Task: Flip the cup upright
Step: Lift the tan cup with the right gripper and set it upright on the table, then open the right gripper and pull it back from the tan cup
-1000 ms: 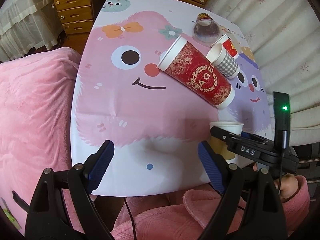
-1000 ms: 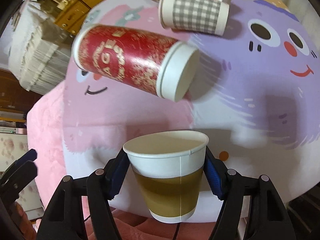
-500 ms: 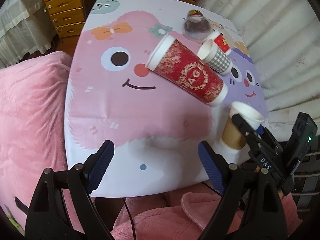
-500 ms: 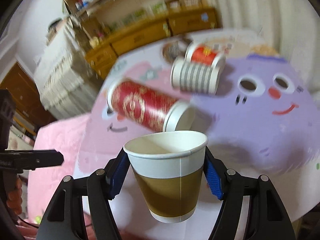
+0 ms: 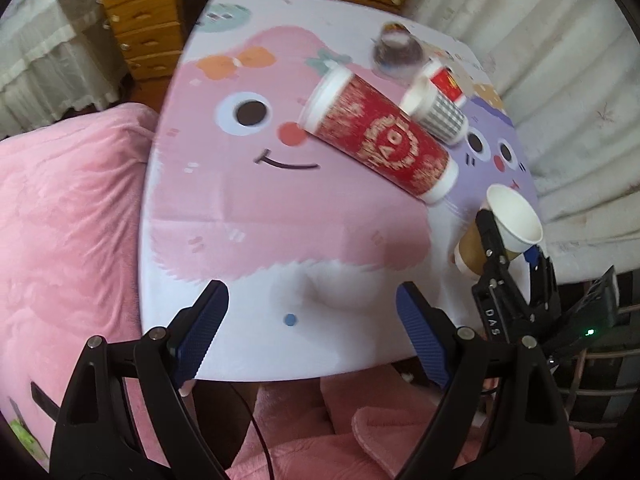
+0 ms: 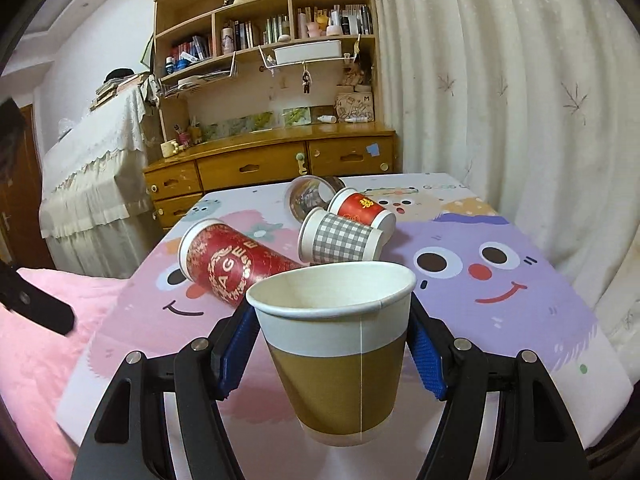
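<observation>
While the right claw [image 6: 332, 354] clamps its blue pads [image 6: 426, 360] on the brown-and-white paper cup [image 6: 334, 356], the cup sits mouth-up, long axis near vertical in the right wrist view, over the near edge of the tabletop [image 6: 520, 320]. From the left wrist view the same cup [image 5: 500, 232] leans a little, mouth toward the top right, at the tabletop's right edge; whether its base touches the surface is hard to tell. Left claw [image 5: 312, 336] hangs with fingers wide apart, holding nothing. Beyond, a tall red cup [image 6: 232, 266], a grey checked cup [image 6: 340, 240] and a small red cup [image 6: 362, 210] all lie on their sides.
</observation>
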Demonstrator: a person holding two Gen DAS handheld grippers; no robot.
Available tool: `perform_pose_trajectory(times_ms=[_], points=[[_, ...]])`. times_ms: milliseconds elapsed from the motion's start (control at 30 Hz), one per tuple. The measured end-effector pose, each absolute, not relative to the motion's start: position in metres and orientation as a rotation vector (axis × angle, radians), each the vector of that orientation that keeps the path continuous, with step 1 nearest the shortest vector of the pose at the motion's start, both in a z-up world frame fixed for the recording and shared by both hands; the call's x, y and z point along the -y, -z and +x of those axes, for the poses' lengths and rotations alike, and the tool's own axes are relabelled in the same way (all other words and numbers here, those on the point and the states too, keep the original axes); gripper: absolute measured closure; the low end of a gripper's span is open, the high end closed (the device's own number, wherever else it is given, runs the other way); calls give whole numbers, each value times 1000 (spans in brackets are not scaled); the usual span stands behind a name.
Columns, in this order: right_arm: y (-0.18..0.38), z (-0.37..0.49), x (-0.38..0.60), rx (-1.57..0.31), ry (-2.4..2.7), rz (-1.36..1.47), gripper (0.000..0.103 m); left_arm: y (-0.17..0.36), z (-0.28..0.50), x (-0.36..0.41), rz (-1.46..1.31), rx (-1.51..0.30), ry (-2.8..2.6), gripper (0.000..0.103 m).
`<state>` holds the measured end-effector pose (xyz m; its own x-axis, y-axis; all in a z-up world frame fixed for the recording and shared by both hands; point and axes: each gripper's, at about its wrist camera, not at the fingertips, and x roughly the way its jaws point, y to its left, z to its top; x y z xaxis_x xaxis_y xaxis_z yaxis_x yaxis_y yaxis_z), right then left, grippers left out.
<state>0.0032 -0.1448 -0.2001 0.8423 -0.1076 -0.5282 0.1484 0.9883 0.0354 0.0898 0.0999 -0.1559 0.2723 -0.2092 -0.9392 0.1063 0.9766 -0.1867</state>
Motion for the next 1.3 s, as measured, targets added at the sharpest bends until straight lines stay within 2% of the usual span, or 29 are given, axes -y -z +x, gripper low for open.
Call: perform_pose_trajectory(times_ms=[267, 500, 533, 633, 733, 933, 1167, 1300], points=[[242, 12, 137, -592, 129, 78, 33, 133, 73, -125, -157, -1174, 147, 19], [254, 0, 142, -660, 101, 96, 31, 124, 64, -124, -183, -1148, 162, 19], [255, -1, 143, -678, 93, 103, 28, 124, 63, -122, -186, -1151, 167, 19], [257, -5, 145, -751, 83, 94, 10, 127, 61, -114, -193, -1169, 188, 19], [257, -8, 146, -848, 52, 64, 8, 129, 62, -103, -192, -1180, 214, 19], [236, -25, 158, -944, 2, 28, 6, 127, 60, -84, -180, -1176, 237, 19], [201, -49, 194, -1188, -72, 129, 6, 104, 38, -60, -90, -1144, 253, 19], [167, -64, 219, -1266, -90, 223, 6, 83, 25, -47, -81, -1118, 260, 19]])
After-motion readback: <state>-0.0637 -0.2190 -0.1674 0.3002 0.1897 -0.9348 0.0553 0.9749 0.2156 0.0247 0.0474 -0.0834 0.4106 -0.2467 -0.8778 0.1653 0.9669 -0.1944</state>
